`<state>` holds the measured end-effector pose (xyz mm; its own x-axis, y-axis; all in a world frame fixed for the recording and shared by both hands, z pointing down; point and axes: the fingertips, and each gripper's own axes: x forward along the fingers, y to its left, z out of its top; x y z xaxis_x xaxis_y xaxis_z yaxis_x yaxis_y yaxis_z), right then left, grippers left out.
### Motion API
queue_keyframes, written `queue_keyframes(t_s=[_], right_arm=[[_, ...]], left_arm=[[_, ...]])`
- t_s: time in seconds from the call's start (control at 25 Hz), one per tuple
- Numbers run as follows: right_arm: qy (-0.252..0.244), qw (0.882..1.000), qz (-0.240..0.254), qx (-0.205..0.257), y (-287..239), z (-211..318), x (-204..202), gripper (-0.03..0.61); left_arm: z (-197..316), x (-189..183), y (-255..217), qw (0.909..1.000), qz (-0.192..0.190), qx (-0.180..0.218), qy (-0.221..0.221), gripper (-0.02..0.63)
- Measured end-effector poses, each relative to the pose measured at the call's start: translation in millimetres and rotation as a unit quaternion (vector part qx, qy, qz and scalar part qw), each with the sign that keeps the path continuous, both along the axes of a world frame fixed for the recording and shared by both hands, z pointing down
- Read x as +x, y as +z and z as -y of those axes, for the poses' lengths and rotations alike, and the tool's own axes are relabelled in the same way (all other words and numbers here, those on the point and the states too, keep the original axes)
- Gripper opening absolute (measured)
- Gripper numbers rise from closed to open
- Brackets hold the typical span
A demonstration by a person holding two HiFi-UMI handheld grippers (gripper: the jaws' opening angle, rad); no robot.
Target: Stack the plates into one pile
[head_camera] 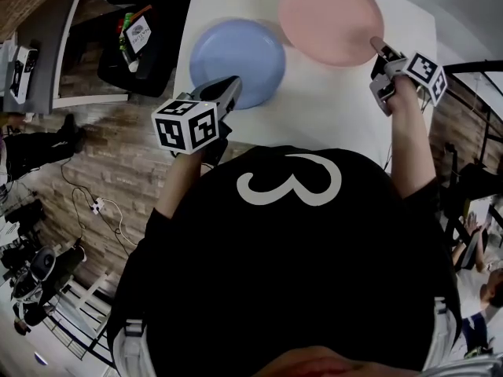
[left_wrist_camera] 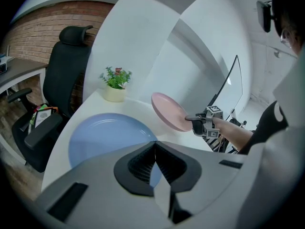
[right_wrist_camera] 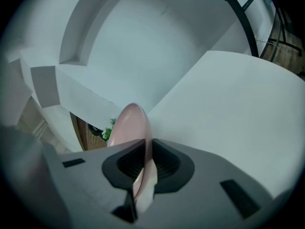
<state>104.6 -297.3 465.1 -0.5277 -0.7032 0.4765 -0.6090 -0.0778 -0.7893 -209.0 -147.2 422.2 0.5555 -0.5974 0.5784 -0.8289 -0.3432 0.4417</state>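
My left tongs (left_wrist_camera: 155, 144) have their jaws fully together, the ribbed dark pads meeting face to face with nothing clamped; they hover just above the near rim of the blue plate (left_wrist_camera: 105, 137); that plate is round, shallow, smooth and matte, and lies flat on the near left part of the white table (head_camera: 330, 108), whose top is plain and smooth.

My right tongs (right_wrist_camera: 143, 147) stand only slightly parted, closed on the rim of the pink plate (right_wrist_camera: 127, 123); the rim runs edge-on between the two ribbed pads, which press on it from both sides; the pink plate has the same round, shallow, matte form as the blue one; seen from the left tongs it is tilted, the side away from the grip raised, and it appears clear of the tabletop; in the head view it lies beyond and to the right of the blue plate, the two rims near but apart.

Farther back on the table stands a small pale pot (left_wrist_camera: 115, 94) holding a green plant; beyond it are a black office chair (left_wrist_camera: 66, 66) and a brick wall (left_wrist_camera: 43, 25).
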Motion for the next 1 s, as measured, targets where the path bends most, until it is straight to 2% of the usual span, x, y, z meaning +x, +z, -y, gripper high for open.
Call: queue_keyframes(t_s=[0.64, 1.0], right_arm=[[-0.095, 0.995, 0.007, 0.012, -12.8, -22.2, -126.2, 0.049], [-0.147, 0.989, 0.008, 0.012, -7.8, -27.7, -182.1, 0.049]], left_arm=[[-17.6, -79.6, -2.7, 0.9990, -0.006, 0.014, -0.043, 0.017], [-25.6, -115.4, 3.2, 0.9973, -0.009, 0.011, -0.071, 0.017]])
